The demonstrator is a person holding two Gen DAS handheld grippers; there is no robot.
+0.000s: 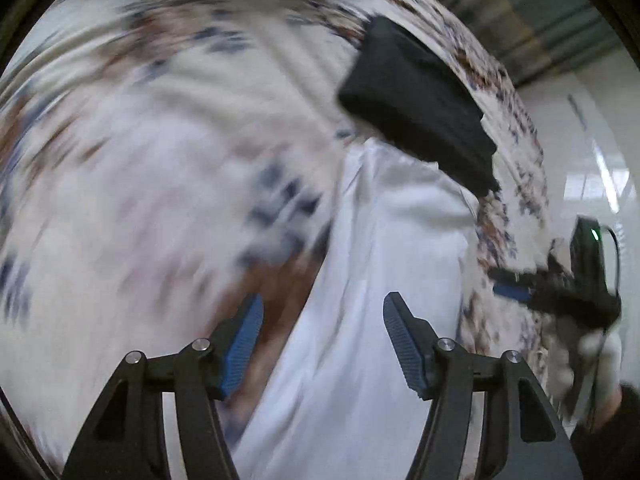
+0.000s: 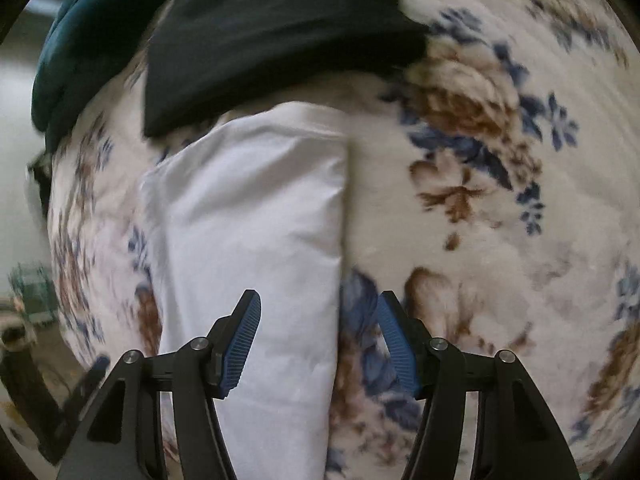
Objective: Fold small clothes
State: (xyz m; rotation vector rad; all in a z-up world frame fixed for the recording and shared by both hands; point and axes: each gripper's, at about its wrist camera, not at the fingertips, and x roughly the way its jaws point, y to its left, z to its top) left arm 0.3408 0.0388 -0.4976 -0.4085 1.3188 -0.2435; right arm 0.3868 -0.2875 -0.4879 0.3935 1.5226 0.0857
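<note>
left gripper point(image 1: 322, 344): spread wide, holding nothing, bottom center
right gripper point(image 2: 318, 342): spread too, nothing pinched
white cloth point(image 2: 248, 220): folded, frame center, on floral blanket point(image 2: 500, 240)
black cloth point(image 2: 272, 36): up top

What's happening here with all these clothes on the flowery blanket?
A person holding a gripper in each hand is folding small clothes. A white garment lies folded lengthwise on the floral blanket, a black garment beyond it. The left gripper and right gripper hover over it, jaws open, holding nothing.
</note>
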